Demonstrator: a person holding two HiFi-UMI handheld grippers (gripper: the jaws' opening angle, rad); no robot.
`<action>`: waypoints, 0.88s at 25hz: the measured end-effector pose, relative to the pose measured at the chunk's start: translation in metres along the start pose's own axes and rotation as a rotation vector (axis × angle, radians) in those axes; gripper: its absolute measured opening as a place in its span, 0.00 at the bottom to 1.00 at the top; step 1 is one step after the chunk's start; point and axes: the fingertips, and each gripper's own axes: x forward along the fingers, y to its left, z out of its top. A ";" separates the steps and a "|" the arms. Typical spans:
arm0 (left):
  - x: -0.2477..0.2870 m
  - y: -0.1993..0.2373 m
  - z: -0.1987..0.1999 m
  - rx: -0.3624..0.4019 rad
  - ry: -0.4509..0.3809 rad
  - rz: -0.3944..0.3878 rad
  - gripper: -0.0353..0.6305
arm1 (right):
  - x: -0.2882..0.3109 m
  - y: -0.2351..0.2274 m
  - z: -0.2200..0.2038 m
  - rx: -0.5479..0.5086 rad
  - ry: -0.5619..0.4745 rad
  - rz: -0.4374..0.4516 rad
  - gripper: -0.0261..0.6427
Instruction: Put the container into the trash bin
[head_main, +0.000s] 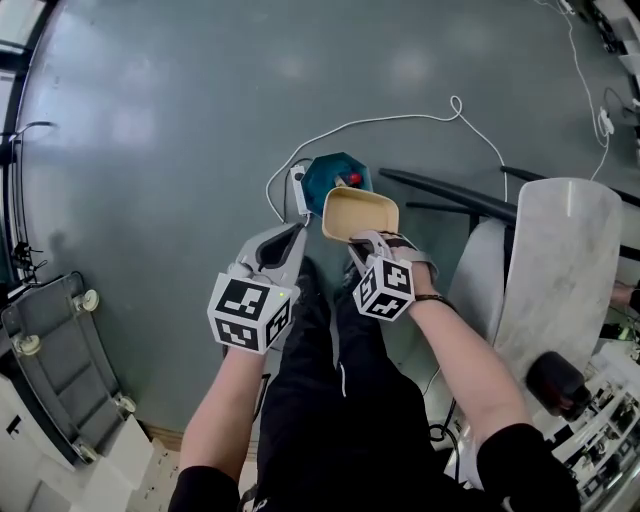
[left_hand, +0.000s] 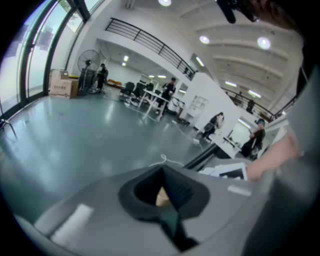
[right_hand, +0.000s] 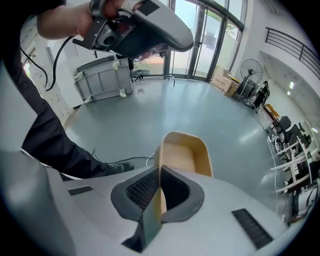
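Head view: the right gripper (head_main: 362, 240) pinches the near rim of a tan container (head_main: 360, 213), held just over the near-right edge of the teal trash bin (head_main: 330, 172) on the floor. The left gripper (head_main: 296, 236) hangs just to its left. Left gripper view: the jaws are pressed together on nothing (a tan sliver shows beyond them). Right gripper view: the pads clamp one container wall. It seems best to centre the container over the bin's mouth before releasing, keeping the left gripper clear.
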 end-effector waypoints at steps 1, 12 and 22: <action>0.001 0.005 -0.007 -0.004 0.006 0.003 0.06 | 0.009 -0.002 -0.001 -0.012 0.006 -0.003 0.05; -0.019 0.013 -0.036 -0.008 0.035 0.062 0.06 | 0.116 -0.040 -0.050 0.085 0.145 -0.014 0.30; -0.044 -0.030 0.036 -0.013 -0.069 0.018 0.06 | -0.009 0.021 -0.035 0.341 -0.011 0.065 0.23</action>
